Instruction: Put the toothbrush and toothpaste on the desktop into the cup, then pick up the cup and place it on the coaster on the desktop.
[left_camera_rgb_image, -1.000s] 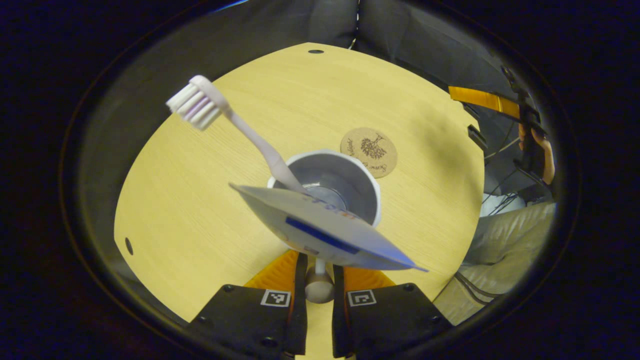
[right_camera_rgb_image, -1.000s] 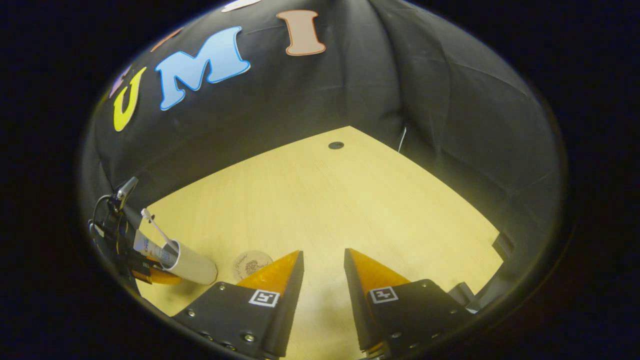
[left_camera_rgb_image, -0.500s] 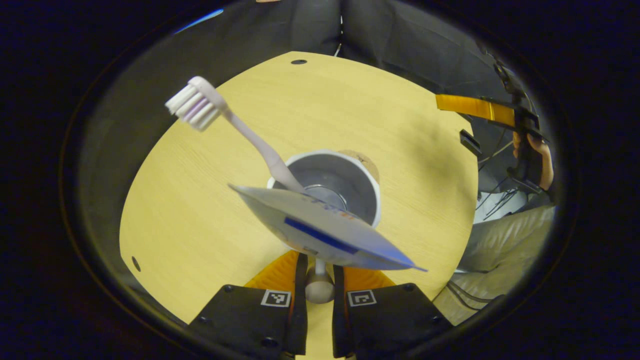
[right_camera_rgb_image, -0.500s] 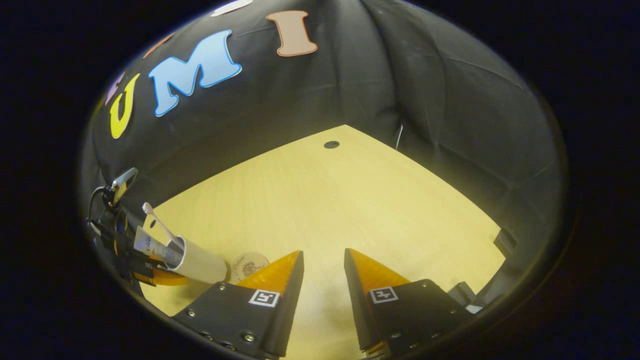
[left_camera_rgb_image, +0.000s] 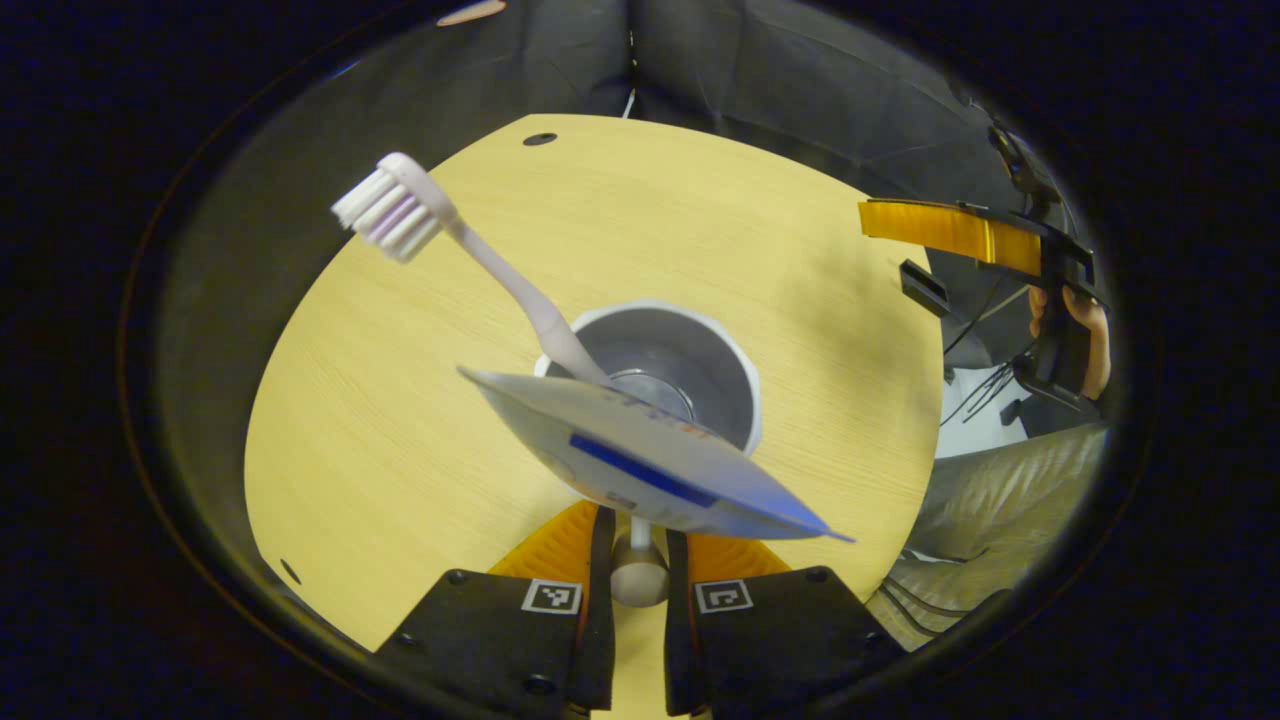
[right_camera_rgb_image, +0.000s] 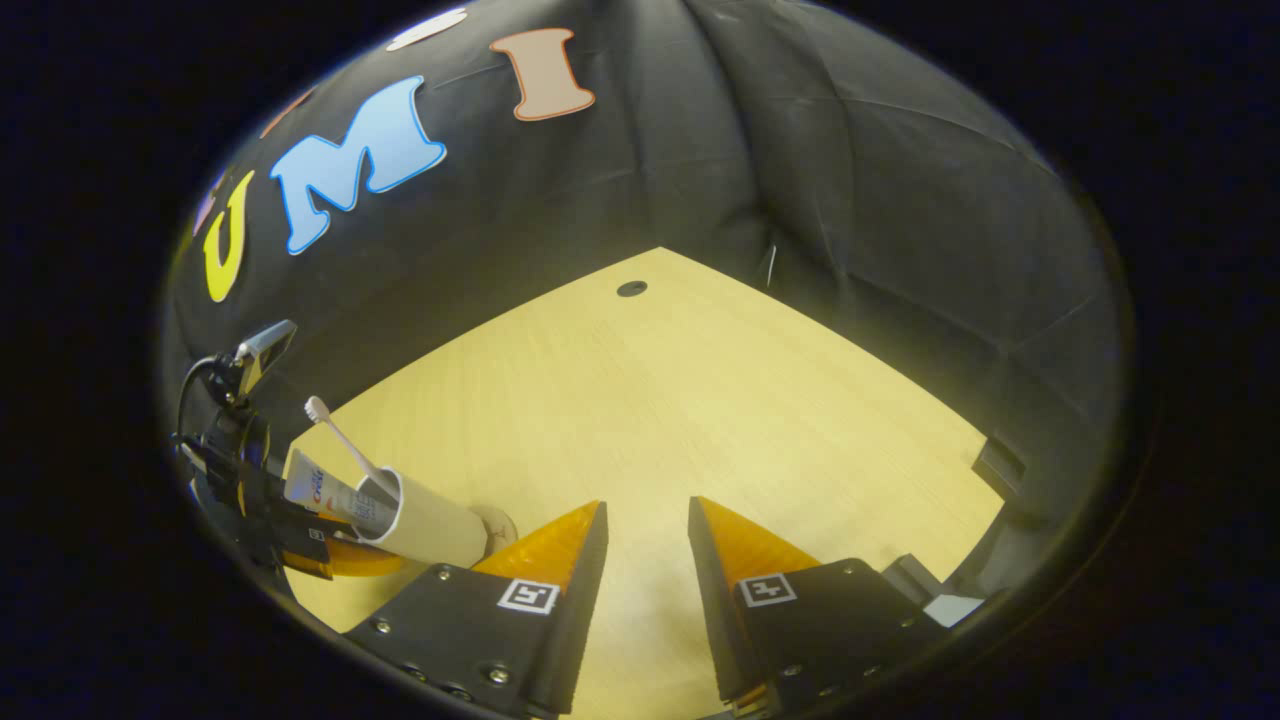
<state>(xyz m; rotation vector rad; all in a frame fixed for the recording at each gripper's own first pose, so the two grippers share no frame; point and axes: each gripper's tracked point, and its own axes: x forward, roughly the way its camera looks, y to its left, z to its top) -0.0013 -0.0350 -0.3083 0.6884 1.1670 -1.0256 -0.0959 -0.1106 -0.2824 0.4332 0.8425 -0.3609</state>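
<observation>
Your left gripper (left_camera_rgb_image: 638, 560) is clenched on the handle of the cup (left_camera_rgb_image: 655, 375), which holds the toothpaste (left_camera_rgb_image: 650, 465) and the toothbrush (left_camera_rgb_image: 470, 260), brush head toward 10 o'clock. Your right gripper (right_camera_rgb_image: 645, 545), jaws parted and holding nothing, hangs over the desktop (right_camera_rgb_image: 700, 400). At its 9 o'clock the cup's base touches the coaster (right_camera_rgb_image: 497, 524).

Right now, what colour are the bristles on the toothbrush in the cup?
White with pale purple rows, on the pale plastic toothbrush standing in the white cup. Best seen in the left gripper view.
</observation>
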